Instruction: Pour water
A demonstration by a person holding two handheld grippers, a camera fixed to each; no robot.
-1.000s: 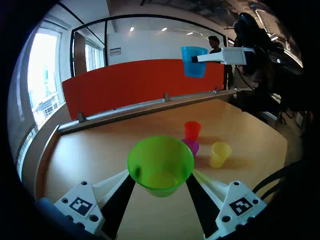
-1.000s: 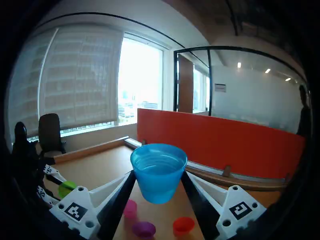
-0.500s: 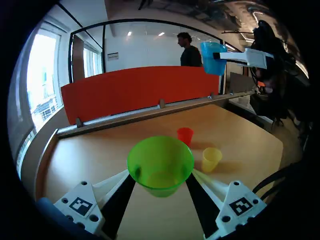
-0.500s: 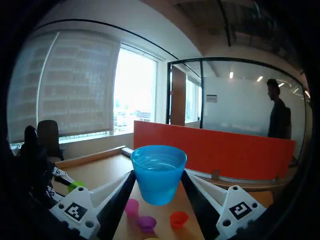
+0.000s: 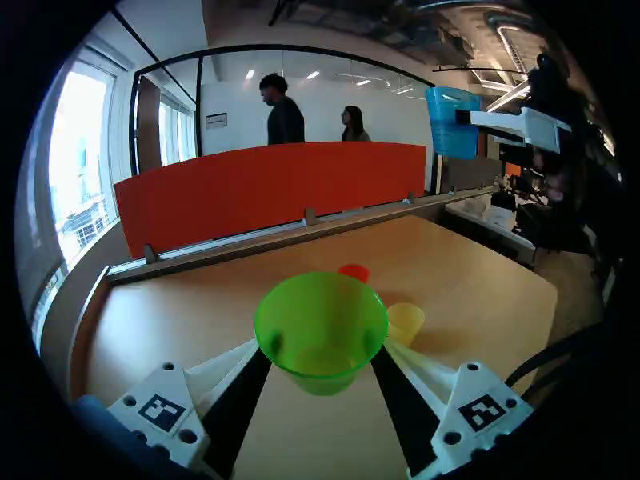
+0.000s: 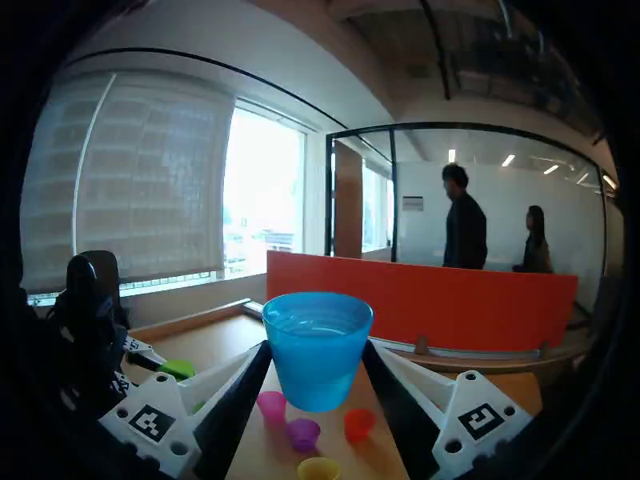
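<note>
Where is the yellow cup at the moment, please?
In the left gripper view, the yellow cup stands on the wooden table, just right of the held green cup and nearer than the red cup.

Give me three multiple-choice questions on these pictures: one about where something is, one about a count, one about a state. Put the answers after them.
1. Where is the blue cup?
A) lying on the floor
B) between the jaws of the right gripper, held above the table
C) on the windowsill

2. How many small cups stand on the table in the right gripper view?
A) two
B) four
C) seven

3. How does the green cup sit?
A) on its side
B) upside down
C) upright, mouth up, between the jaws of the left gripper

Answers:
1 B: both white jaws press on its sides, with the table far below.
2 B: a pink, a purple, a red and a yellow one stand below the blue cup.
3 C: its open rim faces up and a jaw meets each side.
</note>
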